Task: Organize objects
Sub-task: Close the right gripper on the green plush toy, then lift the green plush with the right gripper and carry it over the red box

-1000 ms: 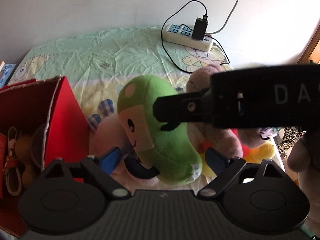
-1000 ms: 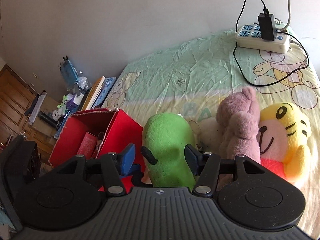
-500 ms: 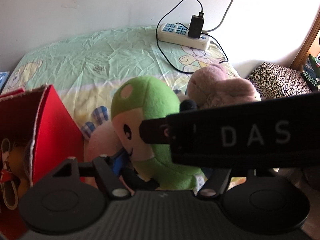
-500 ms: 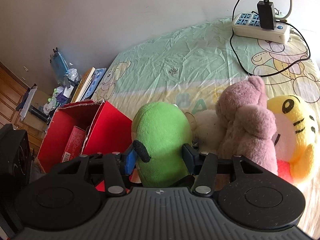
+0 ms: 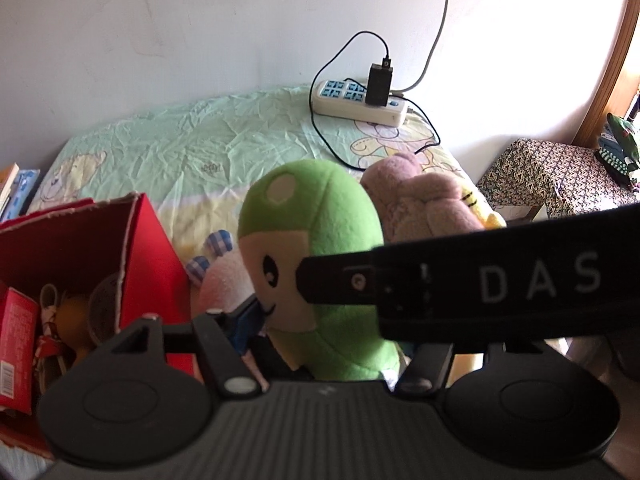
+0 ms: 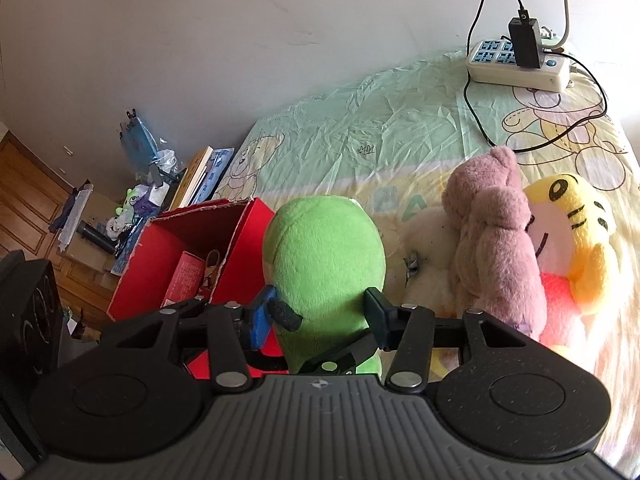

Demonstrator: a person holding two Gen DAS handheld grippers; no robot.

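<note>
A green plush toy point(image 5: 320, 240) with a pale face stands upright, lifted above the bed; it also shows from behind in the right wrist view point(image 6: 324, 264). My right gripper point(image 6: 320, 312) is shut on the green plush's lower body. My left gripper point(image 5: 324, 340) is closed around the same plush low down, its right finger hidden behind the right gripper's black body. An open red box point(image 5: 132, 264) sits left of the plush and holds a small red carton and other items; the box also shows in the right wrist view point(image 6: 240, 248).
A mauve bear point(image 6: 496, 236), a yellow tiger plush point(image 6: 576, 232) and a cream plush point(image 6: 424, 256) lie on the bed right of the green one. A pink plush point(image 5: 224, 280) lies behind it. A power strip point(image 5: 360, 100) with charger and cables sits by the wall.
The green plush has risen and turned upright between both grippers. The right gripper's body has slid across the left wrist view. Both views have lifted away from the bed.
</note>
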